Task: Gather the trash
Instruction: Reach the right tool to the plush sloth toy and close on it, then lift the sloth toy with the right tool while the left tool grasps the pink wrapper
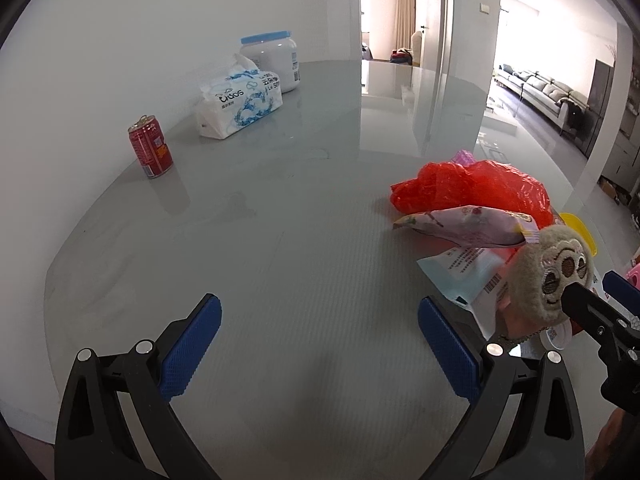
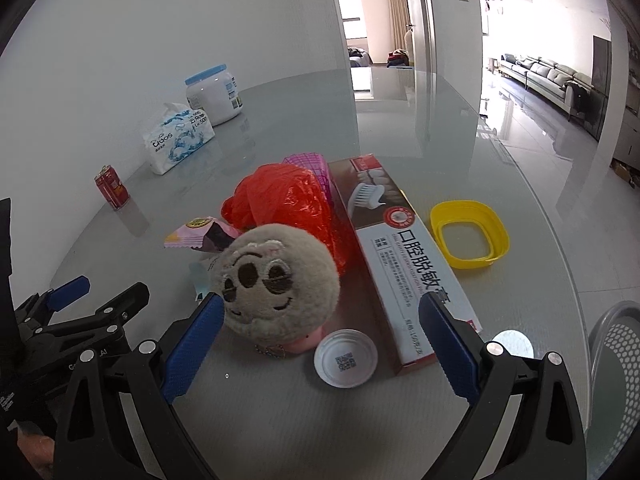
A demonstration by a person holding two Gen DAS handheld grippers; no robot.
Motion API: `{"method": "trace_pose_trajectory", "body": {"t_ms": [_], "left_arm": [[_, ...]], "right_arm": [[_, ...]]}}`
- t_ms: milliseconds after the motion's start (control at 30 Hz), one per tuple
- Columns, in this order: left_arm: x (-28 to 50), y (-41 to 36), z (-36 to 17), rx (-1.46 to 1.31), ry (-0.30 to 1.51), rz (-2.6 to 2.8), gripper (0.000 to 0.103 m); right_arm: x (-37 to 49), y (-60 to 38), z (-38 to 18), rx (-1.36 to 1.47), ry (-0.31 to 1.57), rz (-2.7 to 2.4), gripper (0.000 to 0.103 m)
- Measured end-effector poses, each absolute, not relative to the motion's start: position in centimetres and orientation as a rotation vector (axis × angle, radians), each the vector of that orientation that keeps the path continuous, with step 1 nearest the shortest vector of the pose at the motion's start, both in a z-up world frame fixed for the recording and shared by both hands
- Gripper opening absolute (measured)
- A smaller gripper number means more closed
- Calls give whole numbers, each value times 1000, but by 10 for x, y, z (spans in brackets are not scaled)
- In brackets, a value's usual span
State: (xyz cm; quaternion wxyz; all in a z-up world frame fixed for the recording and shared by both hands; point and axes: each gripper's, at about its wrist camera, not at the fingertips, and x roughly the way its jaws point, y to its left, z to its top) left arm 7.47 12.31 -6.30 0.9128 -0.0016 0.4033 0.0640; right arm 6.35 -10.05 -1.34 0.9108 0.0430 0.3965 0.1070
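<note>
Red bag half hides a pink basket; both grippers' jaws spread, empty.

A crumpled red plastic bag lies in a heap near the middle of the table, with a pink mesh piece touching its far side. A pink snack wrapper lies flat against the bag's left side. A long toothpaste box lies flat along the bag's right side, printed face up. A yellow plastic ring lid lies flat just right of the box. A white round cap lies inner side up, touching the box's near end. A red soda can, opened, stands upright well apart at the table's left edge by the wall.
</note>
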Motion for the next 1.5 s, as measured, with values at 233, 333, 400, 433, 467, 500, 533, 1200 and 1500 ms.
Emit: {"method": "trace_pose_trajectory", "body": {"t_ms": [233, 333, 400, 433, 467, 500, 533, 1200, 1500], "left_arm": [[75, 140, -66, -22, 832, 155, 97], [76, 143, -68, -31, 839, 158, 97], [75, 143, -69, -36, 842, 157, 97], [75, 144, -69, -38, 843, 154, 97], [75, 143, -70, -39, 844, 152, 97], [75, 143, -70, -39, 844, 149, 97], [76, 143, -71, -41, 843, 145, 97], [75, 98, -57, -51, 798, 3, 97], [85, 53, -59, 18, 721, 7, 97]], "right_arm": [[76, -80, -20, 61, 823, 228, 93], [79, -73, -24, 36, 826, 225, 93], [81, -68, -26, 19, 828, 219, 93], [81, -67, -26, 10, 823, 215, 93], [81, -65, -26, 3, 816, 211, 93], [80, -64, -25, -7, 810, 211, 92], [80, -61, -25, -16, 806, 211, 86], [26, -130, 3, 143, 775, 188, 67], [4, -180, 9, 251, 744, 135, 67]]}}
